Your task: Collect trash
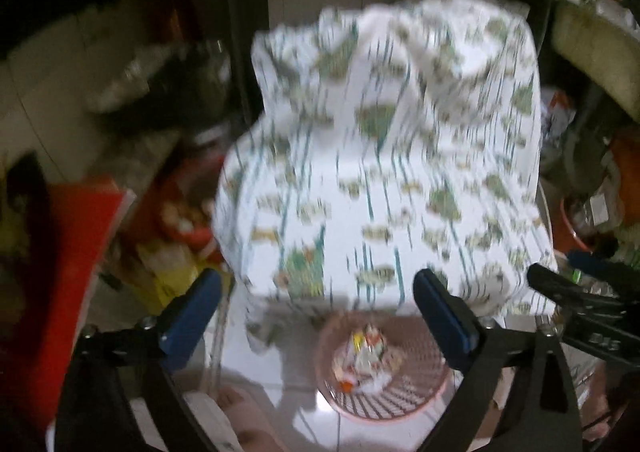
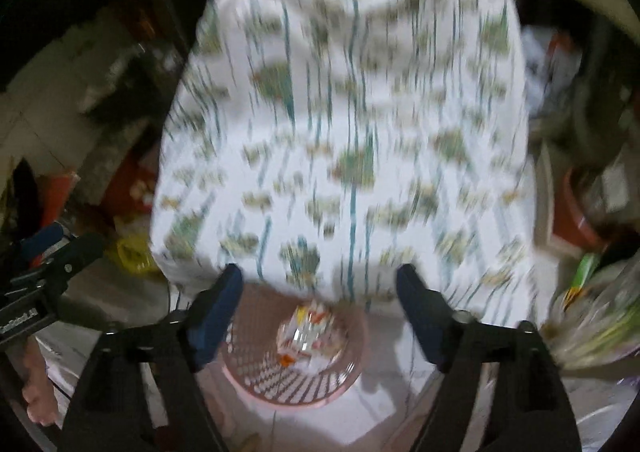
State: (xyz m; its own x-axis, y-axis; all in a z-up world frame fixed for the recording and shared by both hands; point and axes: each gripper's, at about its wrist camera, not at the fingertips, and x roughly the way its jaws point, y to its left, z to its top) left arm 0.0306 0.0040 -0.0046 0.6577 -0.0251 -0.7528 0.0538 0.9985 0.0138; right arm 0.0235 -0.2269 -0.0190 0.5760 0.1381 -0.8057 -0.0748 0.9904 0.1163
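A pink mesh wastebasket [image 1: 384, 392] [image 2: 296, 372] stands on the white tiled floor below both grippers. Crumpled wrappers [image 1: 366, 352] [image 2: 306, 328] lie in it. My left gripper [image 1: 316, 312] is open and empty above the basket's left side. My right gripper [image 2: 320, 304] is open and empty above the basket. The right gripper also shows at the right edge of the left wrist view [image 1: 580, 292]. The left gripper shows at the left edge of the right wrist view [image 2: 52, 264]. Both views are motion-blurred.
A table under a white cloth with green print [image 1: 392, 155] [image 2: 348, 123] stands just behind the basket. Red and yellow clutter [image 1: 172, 236] lies to its left. A red tub [image 2: 576, 211] and plastic bags [image 2: 592, 316] are on the right. A bare foot [image 2: 38, 392] is on the floor.
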